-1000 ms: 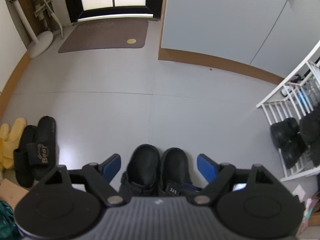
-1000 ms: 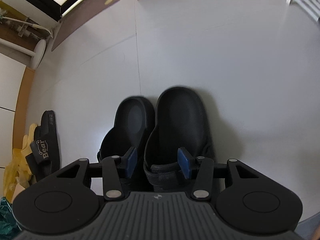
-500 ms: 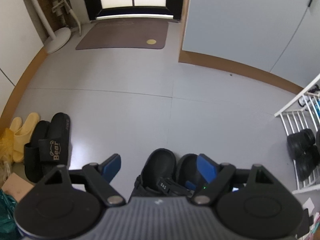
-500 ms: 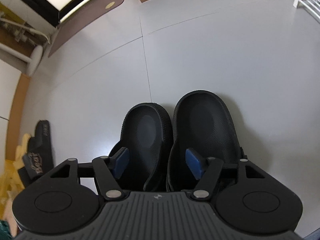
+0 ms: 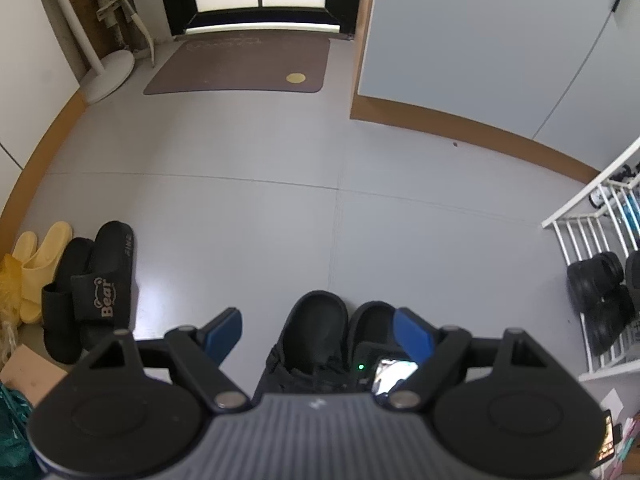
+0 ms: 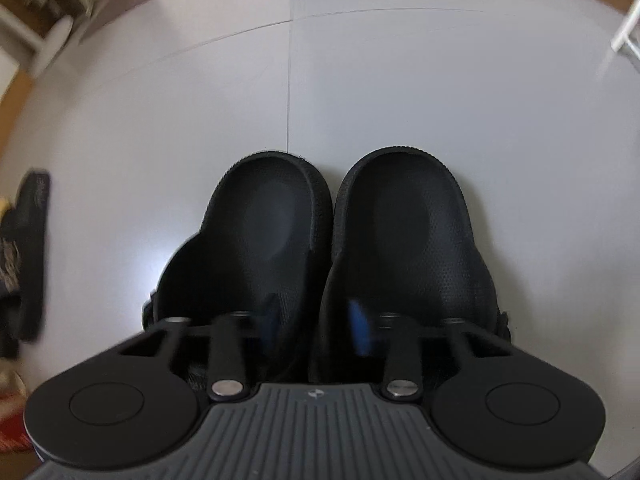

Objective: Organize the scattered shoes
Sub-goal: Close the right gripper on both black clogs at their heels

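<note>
Here, the black slide (image 5: 102, 296) reads "Bear" (left hand-held gripper (image 5: 318, 330) spread, right (image 6: 314, 322) closing on both clogs' (image 6: 408, 236) adjoining walls).

The word "Bear" stands in pale letters, under a small bear outline, on the strap of the black slide sandal (image 5: 105, 290) that lies just right of the yellow slippers (image 5: 38, 264). On that sandal's sole edge, past the strap toward the toe, a short pale word is printed — it looks like "FINE", though too small to be sure. Nothing can be read in the right wrist view — the sandal there is blurred.
</note>
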Available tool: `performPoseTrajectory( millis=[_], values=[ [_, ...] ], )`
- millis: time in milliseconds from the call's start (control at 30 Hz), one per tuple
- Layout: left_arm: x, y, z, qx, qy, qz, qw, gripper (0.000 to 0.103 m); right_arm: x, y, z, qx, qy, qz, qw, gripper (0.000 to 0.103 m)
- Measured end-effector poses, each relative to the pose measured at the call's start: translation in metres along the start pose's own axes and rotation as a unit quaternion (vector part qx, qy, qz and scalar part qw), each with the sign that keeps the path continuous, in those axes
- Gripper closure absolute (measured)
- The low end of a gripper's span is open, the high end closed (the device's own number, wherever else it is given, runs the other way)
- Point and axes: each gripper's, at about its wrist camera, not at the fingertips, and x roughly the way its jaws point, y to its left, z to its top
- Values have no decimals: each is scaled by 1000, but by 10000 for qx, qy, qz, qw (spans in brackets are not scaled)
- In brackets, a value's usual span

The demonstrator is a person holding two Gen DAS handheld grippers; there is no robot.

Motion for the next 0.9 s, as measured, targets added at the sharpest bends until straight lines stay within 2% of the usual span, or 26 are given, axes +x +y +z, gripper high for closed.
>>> performPoseTrajectory(
  millis=[500, 767, 900],
  values=[
    [4, -15, -5, 114, 11, -60, 9999, 18, -13, -28, -14, 207, -340, -146, 9991, 79],
    [6, -22, -5, 165, 52, -79, 9998, 18, -13, -39, -8, 408, -352, -239, 9983, 79],
    [6, -26, -6, 189, 82, -140, 9997, 18, -14, -59, -4, 464, -342, -237, 9981, 79]
  ],
)
